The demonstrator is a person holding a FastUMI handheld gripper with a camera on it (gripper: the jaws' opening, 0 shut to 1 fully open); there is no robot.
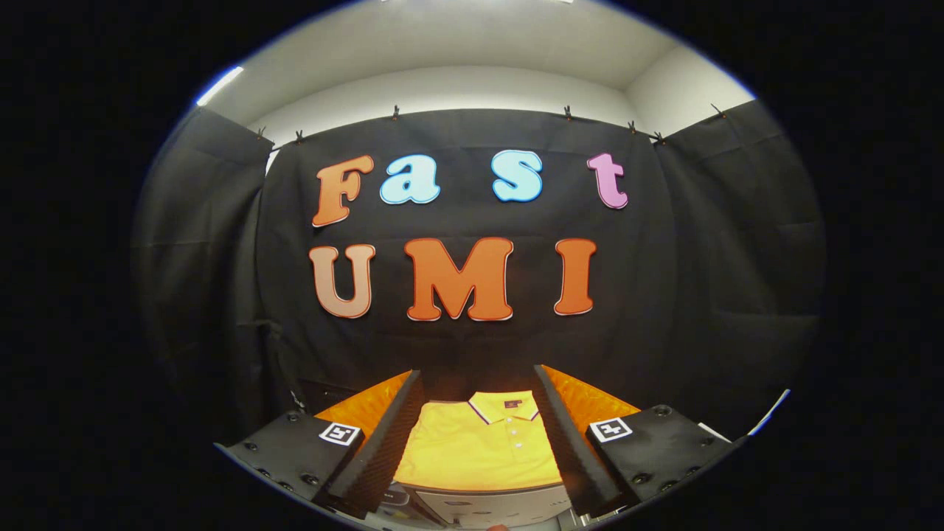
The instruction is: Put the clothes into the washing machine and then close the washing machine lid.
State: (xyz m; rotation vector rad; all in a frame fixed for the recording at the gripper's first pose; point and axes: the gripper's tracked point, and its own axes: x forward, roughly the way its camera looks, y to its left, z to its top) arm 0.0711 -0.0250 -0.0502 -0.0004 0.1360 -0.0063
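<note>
While the tool [478, 442] is held spread wide and grasping nothing, a folded yellow polo shirt [479, 446] is seen between its fingers, collar toward 12 o'clock.

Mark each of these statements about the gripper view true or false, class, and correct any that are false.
1. The gripper has its fingers spread apart. True.
2. A folded yellow polo shirt lies ahead, seen between the fingers. True.
3. Both fingers are pressing on the shirt. False: the fingers stand apart on either side of the view of the shirt and nothing is gripped.
4. The shirt's collar is blue all over. False: the collar is yellow with a dark and white trim along its edge.
5. Black cloth hangs as the wall behind the shirt. True.
</note>
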